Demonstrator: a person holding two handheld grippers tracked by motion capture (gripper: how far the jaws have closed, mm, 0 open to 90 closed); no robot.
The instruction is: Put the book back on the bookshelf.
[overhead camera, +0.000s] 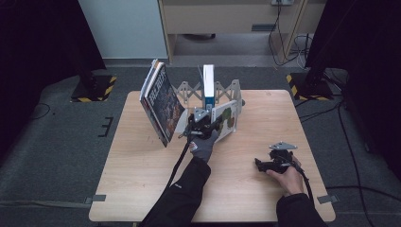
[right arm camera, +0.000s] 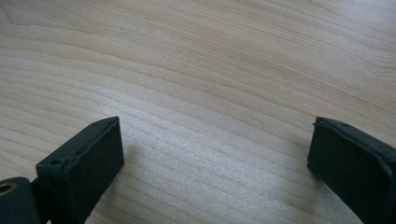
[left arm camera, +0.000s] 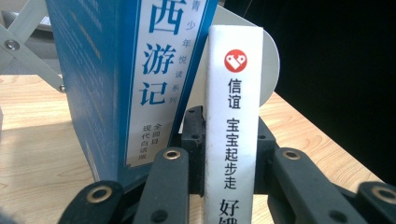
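On the wooden counter (overhead camera: 142,189), the left tongs (overhead camera: 204,124) grip a thin white book (left arm camera: 232,126) by its spine end, the jaws narrowed onto it from both sides. In the left gripper view the white spine, printed with a red badge and black characters, stands upright between the two black jaws, just beside a thicker blue book (left arm camera: 126,79) with a white spine label. In the high view the blue book (overhead camera: 208,87) stands upright in a grey accordion-style book rack (overhead camera: 187,90) at the far middle of the counter, and the white book (overhead camera: 227,118), its cover showing green patches, leans tilted against the rack's right end plate; whether it touches the blue book is hard to tell at this size. To the left, a few larger books with dark covers (overhead camera: 161,101) lean steeply against the rack's other end.

The right tongs (overhead camera: 261,164) rest on the counter near the right front, well apart from the books. Their jaws stand wide over bare wood (right arm camera: 210,93), with nothing between them.
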